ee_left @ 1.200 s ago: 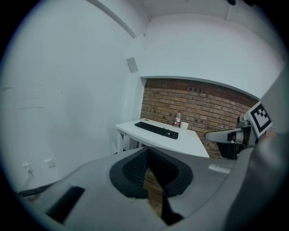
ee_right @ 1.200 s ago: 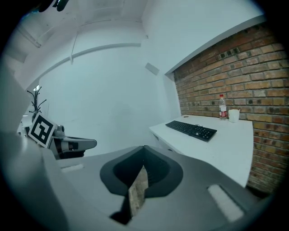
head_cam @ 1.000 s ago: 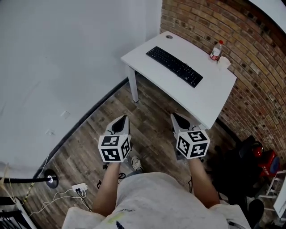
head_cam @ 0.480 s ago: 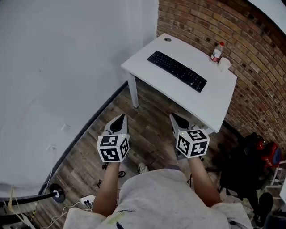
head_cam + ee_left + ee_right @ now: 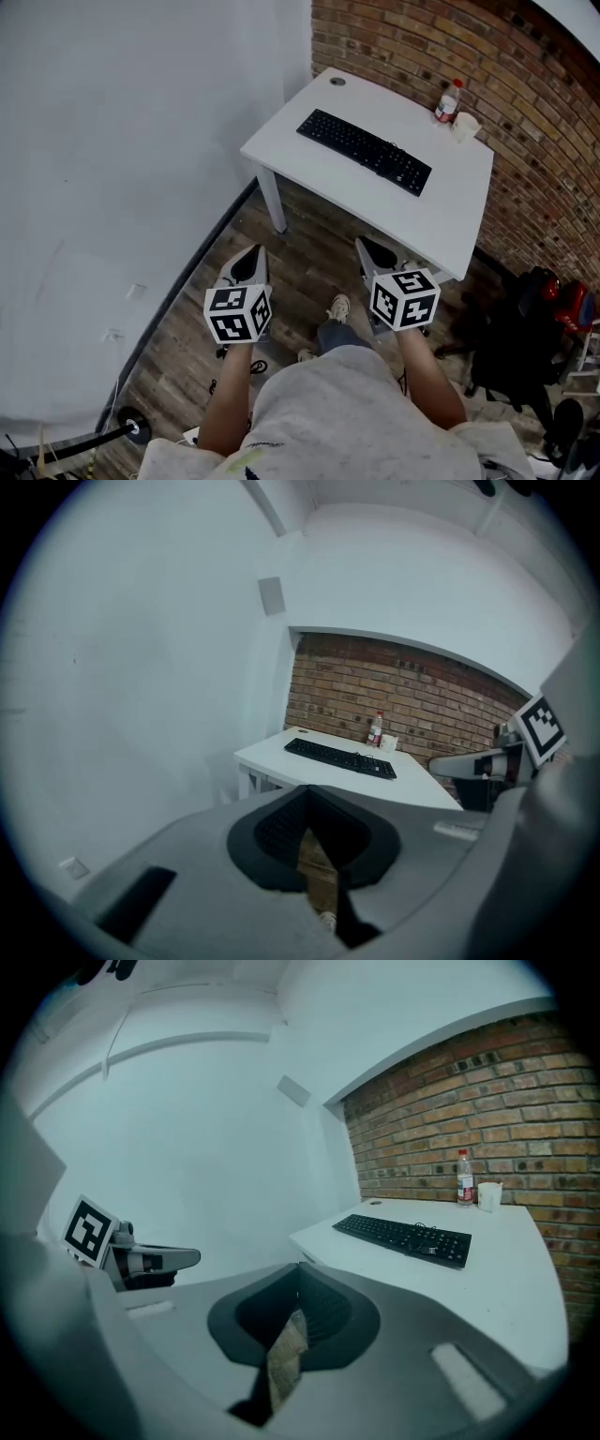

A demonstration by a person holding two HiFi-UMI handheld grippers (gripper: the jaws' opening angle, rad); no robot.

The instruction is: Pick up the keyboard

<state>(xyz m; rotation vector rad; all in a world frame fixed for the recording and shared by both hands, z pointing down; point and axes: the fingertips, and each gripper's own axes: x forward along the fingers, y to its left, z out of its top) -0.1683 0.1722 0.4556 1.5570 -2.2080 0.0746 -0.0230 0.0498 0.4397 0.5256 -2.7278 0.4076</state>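
**A:** Keyboard [image 5: 366, 152], where is it?

**B:** Flat on the white table [image 5: 427, 220], mid-top. It's ahead of both grippers and well apart from them. A bottle [image 5: 449, 101] and a cup [image 5: 463, 127] stand behind its right end, by the brick wall.

**A:** Long axis?

**B:** Diagonal in the head view, upper left to lower right, parallel to the table's near long edge. So it lies roughly crosswise to the way both grippers point, a bit skewed.

**A:** Jaw states?

**B:** Left gripper [image 5: 253, 253] is clenched with nothing between the jaws. Right gripper [image 5: 367, 246] is the same, clenched and empty. Each gripper view shows only a sliver of floor [image 5: 300, 272] through the gap.

**A:** Which one's nearer?

**B:** The right, I'd say. Its tip sits near the table's near edge, below the keyboard's right end. The left hangs over the floor, off to the side of the table leg [image 5: 272, 202], farther from the keyboard's left end.

**A:** What does the next move call for?

**B:** My guess is both go forward over the near edge with the jaws parted, probably one gripper per end. The left has the longer reach.
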